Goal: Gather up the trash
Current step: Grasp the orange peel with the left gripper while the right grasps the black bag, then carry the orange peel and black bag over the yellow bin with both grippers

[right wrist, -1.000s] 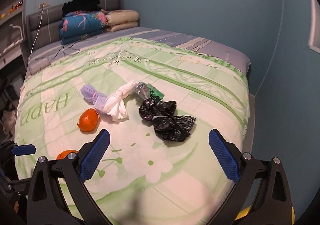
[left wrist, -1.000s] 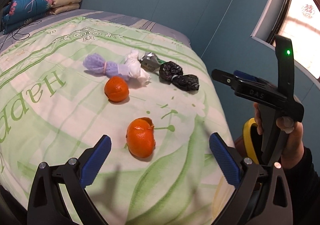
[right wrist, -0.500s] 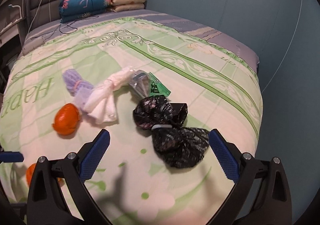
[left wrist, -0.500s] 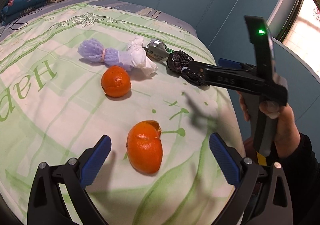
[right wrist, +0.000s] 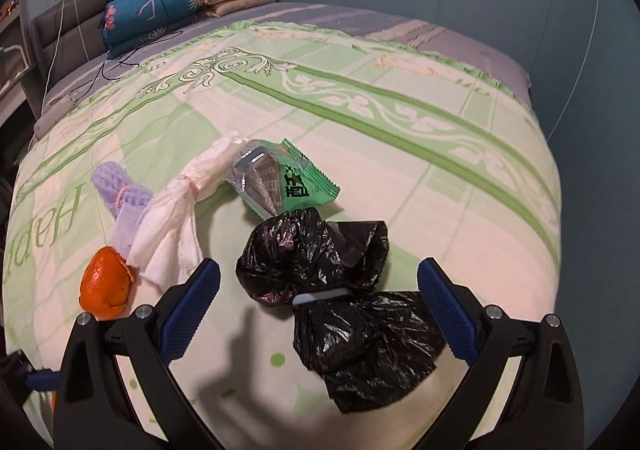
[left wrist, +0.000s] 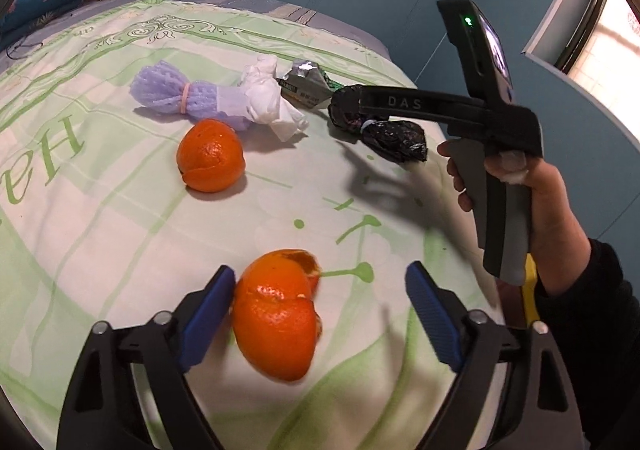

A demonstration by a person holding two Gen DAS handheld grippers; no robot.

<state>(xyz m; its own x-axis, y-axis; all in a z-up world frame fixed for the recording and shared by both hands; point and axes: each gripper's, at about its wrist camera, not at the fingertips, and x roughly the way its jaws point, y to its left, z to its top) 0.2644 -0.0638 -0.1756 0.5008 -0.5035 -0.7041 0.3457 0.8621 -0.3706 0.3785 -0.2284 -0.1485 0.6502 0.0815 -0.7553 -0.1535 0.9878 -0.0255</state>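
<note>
Already both tools sit low over the bed (right wrist: 460, 185), each spread wide and holding nothing; the left tool (left wrist: 320, 314) brackets the near orange peel (left wrist: 276, 314), its left pad touching or just beside the rind, so closing may shove the hollow shell sideways or crush it; the right tool (right wrist: 320, 302) straddles the black bag (right wrist: 344, 302), whose slick, slack plastic could slip free if only a fold is caught; the soft quilt may bunch into either grip; the far peel (left wrist: 211, 155), white tissue (left wrist: 266, 101), purple netting (left wrist: 176, 95) and green wrapper (right wrist: 288, 181) lie beyond.
</note>
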